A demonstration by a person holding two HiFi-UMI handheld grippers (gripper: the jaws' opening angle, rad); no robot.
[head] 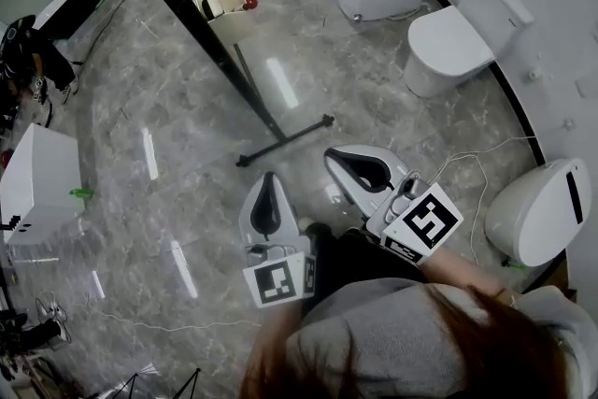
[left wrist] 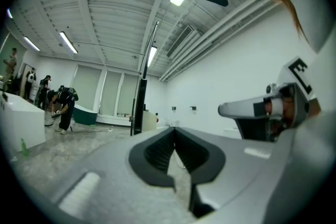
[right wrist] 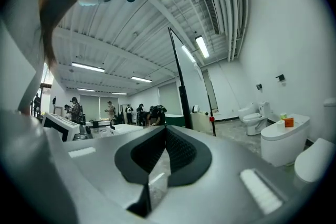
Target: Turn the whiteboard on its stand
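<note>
Whiteboard [head: 200, 29] near toilets [head: 447, 44], white box [head: 39, 184]

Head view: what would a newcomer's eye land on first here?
The left gripper and right gripper sit low in the middle of the head view, side by side, both shut with nothing between the jaws. Beyond them the black whiteboard stand slants from the upper left down to its foot near the centre. White toilets line the curved wall at the right.

The whiteboard stand [head: 210, 37] is between toilets [head: 448, 42], right, and a box [head: 37, 182], left.
</note>
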